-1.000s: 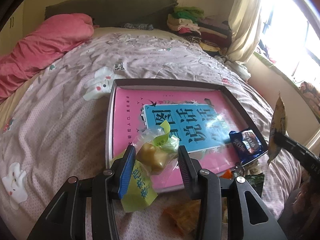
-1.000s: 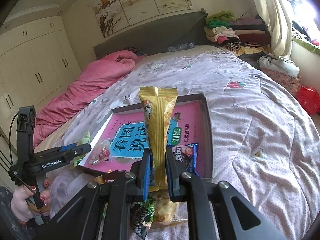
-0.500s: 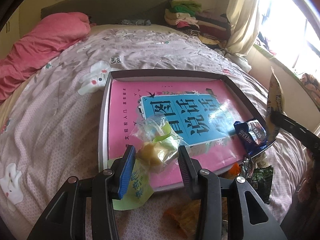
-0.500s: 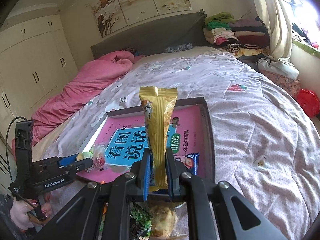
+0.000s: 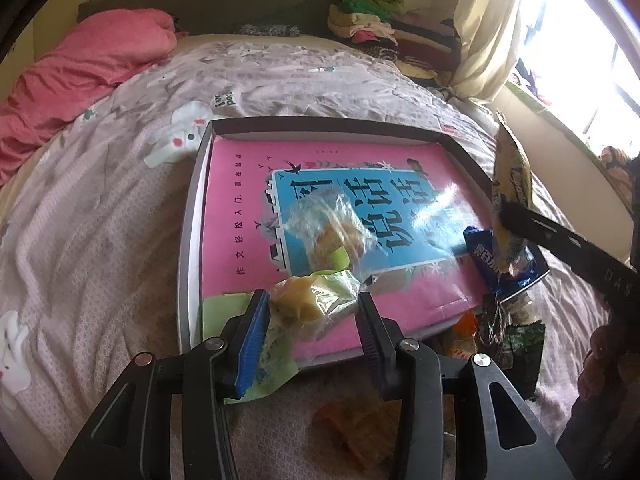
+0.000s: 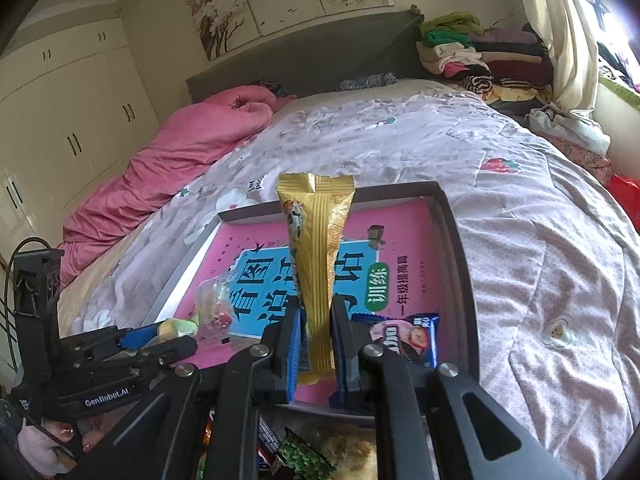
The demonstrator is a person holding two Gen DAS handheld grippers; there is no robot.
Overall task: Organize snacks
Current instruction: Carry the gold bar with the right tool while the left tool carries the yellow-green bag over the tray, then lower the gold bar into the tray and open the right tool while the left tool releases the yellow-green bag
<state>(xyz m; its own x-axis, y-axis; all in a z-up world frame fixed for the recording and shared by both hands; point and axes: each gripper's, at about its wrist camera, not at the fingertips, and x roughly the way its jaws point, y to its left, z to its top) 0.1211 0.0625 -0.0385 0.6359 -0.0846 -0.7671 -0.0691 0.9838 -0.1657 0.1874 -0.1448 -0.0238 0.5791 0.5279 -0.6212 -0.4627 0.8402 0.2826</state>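
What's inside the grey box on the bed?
Inside the box lies a pink book filling the bottom. On the book sit a clear candy bag and a blue snack packet. Anything under the book is hidden.

- I read "GenRobot.AI" in white letters on the black body of the left gripper [image 6: 176, 342], seen from the right wrist view.
- I read "训练" in a green oval on the pink book cover [image 6: 404, 240] lying in the tray [image 6: 460, 264] — beside it, "一年级提高篇".
- From the left wrist view, I read "作文轻松入门" printed upside down on the pink part of the same book cover [image 5: 240, 208].
- The large characters on the blue panel [image 5: 360, 188] are partly covered; I cannot read them fully.
- The blue snack packet [image 6: 404, 338] carries white lettering — too cut off for me to read.
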